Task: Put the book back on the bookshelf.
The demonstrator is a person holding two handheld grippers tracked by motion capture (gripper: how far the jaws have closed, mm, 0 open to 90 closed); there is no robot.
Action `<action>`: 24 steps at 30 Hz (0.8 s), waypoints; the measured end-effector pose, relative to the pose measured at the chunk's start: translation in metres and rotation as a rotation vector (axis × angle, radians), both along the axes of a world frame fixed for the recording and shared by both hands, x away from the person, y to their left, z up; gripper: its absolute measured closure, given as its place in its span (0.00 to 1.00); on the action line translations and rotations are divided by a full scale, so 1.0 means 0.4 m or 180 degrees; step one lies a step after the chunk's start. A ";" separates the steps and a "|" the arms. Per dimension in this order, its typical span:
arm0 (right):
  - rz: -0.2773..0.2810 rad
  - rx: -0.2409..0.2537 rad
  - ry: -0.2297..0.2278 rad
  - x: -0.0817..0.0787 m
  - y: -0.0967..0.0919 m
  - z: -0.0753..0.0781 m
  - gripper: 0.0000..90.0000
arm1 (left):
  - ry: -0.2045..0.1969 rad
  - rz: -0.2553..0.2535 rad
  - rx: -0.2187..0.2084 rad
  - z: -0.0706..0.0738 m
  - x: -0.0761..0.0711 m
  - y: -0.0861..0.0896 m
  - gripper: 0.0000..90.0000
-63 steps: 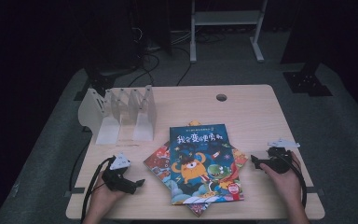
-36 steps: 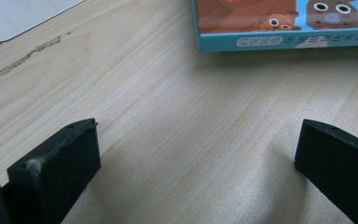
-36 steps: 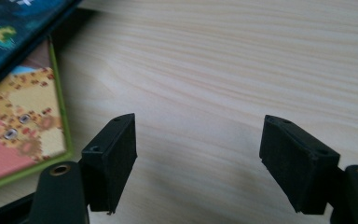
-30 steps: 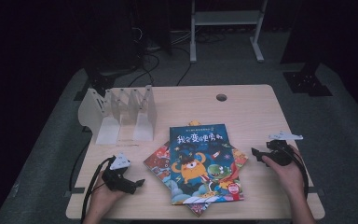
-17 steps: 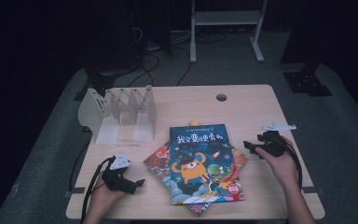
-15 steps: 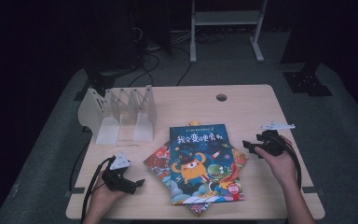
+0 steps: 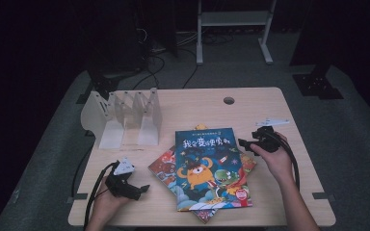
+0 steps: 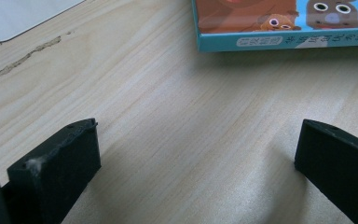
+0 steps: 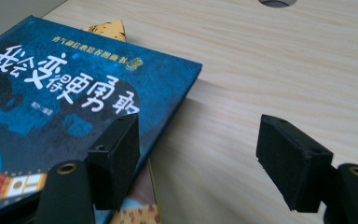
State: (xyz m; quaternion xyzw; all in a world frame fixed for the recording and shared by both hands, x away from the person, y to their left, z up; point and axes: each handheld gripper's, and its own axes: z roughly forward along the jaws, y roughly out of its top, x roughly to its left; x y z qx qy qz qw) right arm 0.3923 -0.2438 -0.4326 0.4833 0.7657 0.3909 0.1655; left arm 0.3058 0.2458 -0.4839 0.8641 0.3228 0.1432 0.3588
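The blue picture book (image 7: 211, 166), a flat rectangle with a glossy dark-blue cover, white lettering and an orange cartoon creature, lies on top of a fanned stack near the front middle of the table (image 7: 192, 106). Beneath it, angled corners of other books (image 7: 161, 166) stick out, one with a yellow-orange patterned edge, another with a turquoise border.

The right gripper (image 7: 244, 143) is just off the blue book's right edge, its jaws apart and holding nothing; in the right gripper view its left black block-shaped jaw sits above the cover's edge and the other above bare wood.

The left gripper (image 7: 142, 188) rests at the front left of the table, near the stack's left corner. Its matte black jaws stand wide with only pale, fine-grained wood between them.

Farther back on the left stands a white book rack (image 7: 123, 118) with thin upright dividers. A round hole (image 7: 229, 100) pierces the tabletop near the far edge.
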 end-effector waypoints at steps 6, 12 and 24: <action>0.0092 0.0025 -0.0004 0.027 0.030 0.008 0.32 | 0.0001 0.0000 0.0000 0.000 0.000 0.000 0.00; 0.0138 0.0032 0.0022 0.056 0.052 0.013 0.32 | 0.0007 -0.0002 0.0007 0.000 0.000 0.000 0.00; 0.0217 0.0000 0.0136 0.122 0.093 0.006 0.32 | 0.0005 -0.0003 0.0006 0.000 0.000 0.000 0.00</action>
